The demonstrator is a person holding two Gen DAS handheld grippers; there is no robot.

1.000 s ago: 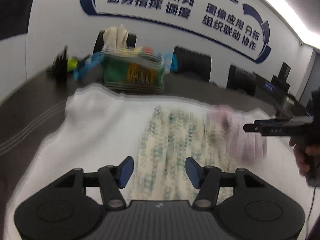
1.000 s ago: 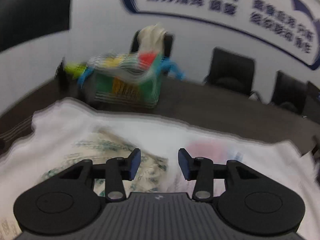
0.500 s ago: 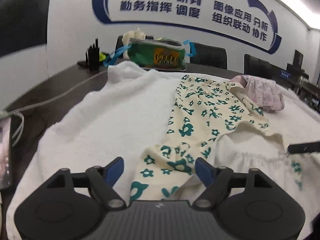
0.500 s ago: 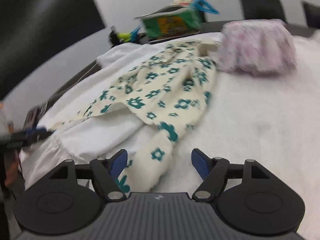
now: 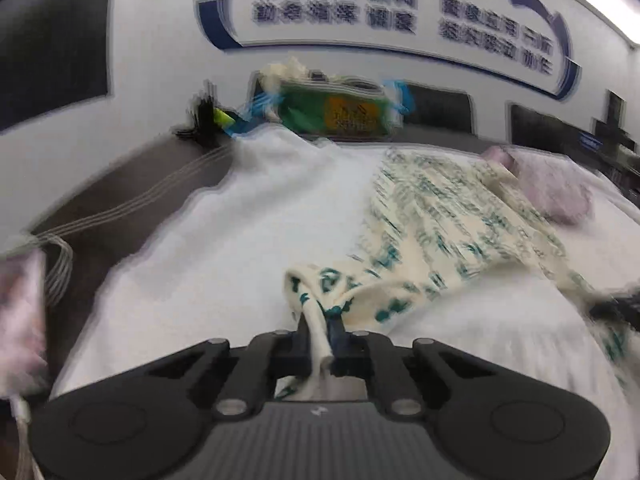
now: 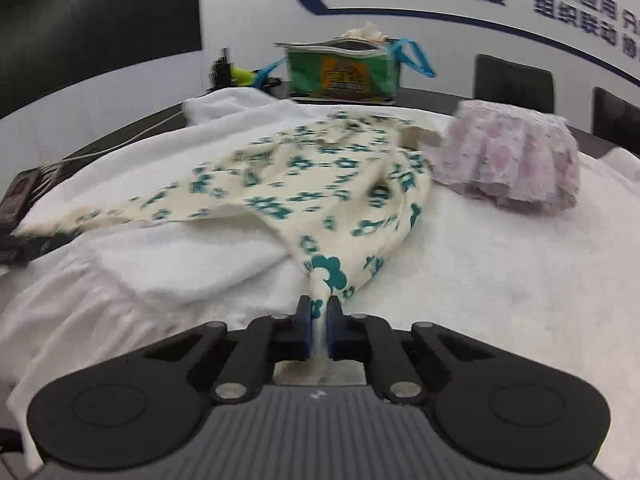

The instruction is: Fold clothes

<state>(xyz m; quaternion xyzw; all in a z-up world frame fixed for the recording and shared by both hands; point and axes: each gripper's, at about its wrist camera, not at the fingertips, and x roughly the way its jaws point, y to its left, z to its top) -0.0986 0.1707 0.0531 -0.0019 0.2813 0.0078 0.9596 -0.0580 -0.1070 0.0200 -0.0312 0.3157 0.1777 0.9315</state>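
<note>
We see cloth poking from the green bag (image 6: 342, 76); a pink garment (image 6: 510, 162) lies beside the floral garment (image 6: 320, 184); our left gripper (image 5: 320, 334) and right gripper (image 6: 318, 320) each pinch its corners.

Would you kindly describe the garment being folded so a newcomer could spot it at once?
Find the white towel covering the table, with a green bag at its far edge. Stretched across the towel lies a cream garment, pinched by both grippers. Its teal flowers distinguish it from the pink bundle beside it.
</note>
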